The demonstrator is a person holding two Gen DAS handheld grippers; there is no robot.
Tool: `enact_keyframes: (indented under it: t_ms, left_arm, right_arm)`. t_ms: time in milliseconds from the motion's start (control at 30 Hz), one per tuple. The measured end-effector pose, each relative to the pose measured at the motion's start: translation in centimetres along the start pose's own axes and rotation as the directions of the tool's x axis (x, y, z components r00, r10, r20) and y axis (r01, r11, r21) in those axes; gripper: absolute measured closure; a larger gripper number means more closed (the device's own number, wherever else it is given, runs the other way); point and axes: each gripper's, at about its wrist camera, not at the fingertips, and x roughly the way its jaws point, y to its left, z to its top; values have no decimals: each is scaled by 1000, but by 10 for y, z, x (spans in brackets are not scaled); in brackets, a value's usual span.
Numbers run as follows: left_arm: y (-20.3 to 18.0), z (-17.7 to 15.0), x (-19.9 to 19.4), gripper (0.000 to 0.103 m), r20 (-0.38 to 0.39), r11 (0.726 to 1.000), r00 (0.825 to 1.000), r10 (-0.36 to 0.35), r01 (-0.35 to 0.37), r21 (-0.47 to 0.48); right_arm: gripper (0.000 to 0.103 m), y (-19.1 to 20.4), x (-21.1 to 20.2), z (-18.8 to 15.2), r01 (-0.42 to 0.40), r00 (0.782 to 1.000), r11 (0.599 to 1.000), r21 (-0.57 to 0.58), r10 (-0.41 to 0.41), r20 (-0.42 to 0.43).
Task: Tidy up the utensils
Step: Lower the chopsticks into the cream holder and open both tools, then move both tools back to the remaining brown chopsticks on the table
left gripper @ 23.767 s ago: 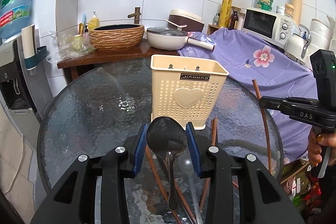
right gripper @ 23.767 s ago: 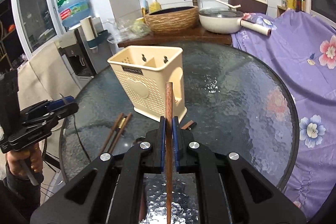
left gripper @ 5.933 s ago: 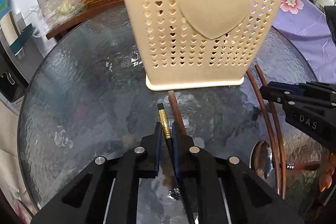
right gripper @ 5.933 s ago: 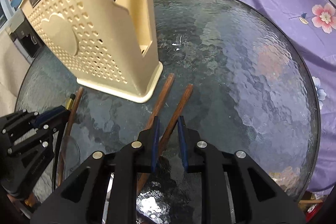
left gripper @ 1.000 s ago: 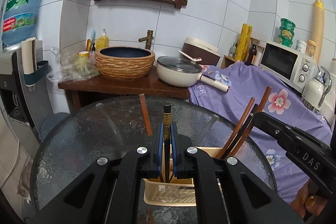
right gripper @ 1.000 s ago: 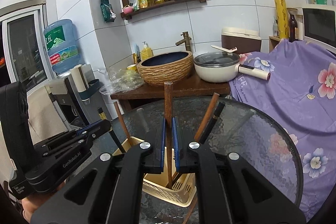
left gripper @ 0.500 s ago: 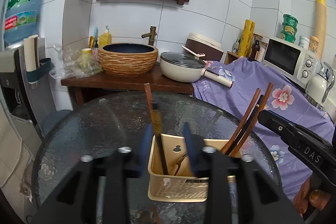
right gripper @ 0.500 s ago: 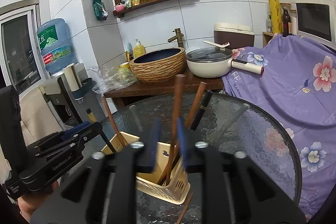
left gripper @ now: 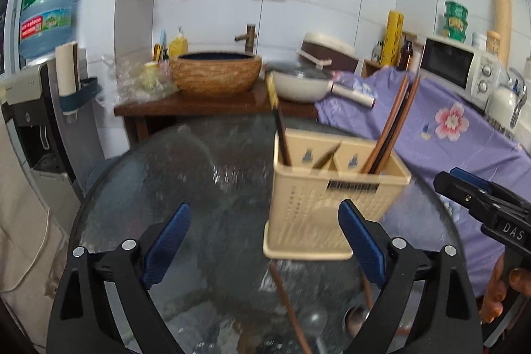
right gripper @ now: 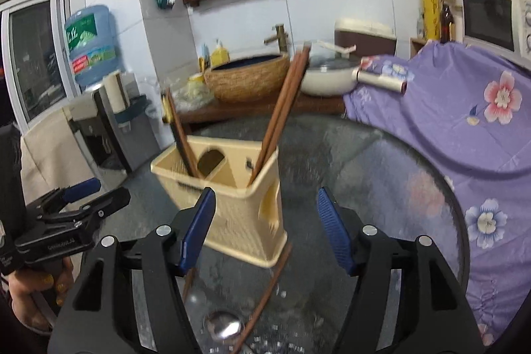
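A cream perforated utensil holder stands on the round glass table; it also shows in the right wrist view. Brown chopsticks lean in its right compartment and a dark one with a gold tip in the left. My left gripper is open and empty in front of the holder. My right gripper is open and empty just before the holder. Loose chopsticks and spoons lie on the glass near me.
A wooden shelf with a woven basin and a white pan stands behind the table. A purple flowered cloth covers the counter at right. A water dispenser is at left.
Both grippers have opened and let go of their chopsticks, which now stand in the holder. Both grippers have drawn back and lower.
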Motion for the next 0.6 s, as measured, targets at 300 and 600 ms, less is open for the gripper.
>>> enact_keyframes:
  t_ms: [300, 600]
  left_arm:
    - [21, -57, 43, 16, -211, 999, 977, 9, -17, -35]
    - [19, -78, 60, 28, -277, 1000, 961, -9, 5, -15]
  right_arm:
    - [39, 4, 42, -66, -3, 971, 1000, -17, -1, -238]
    - [53, 4, 71, -88, 34, 938, 999, 10, -28, -346]
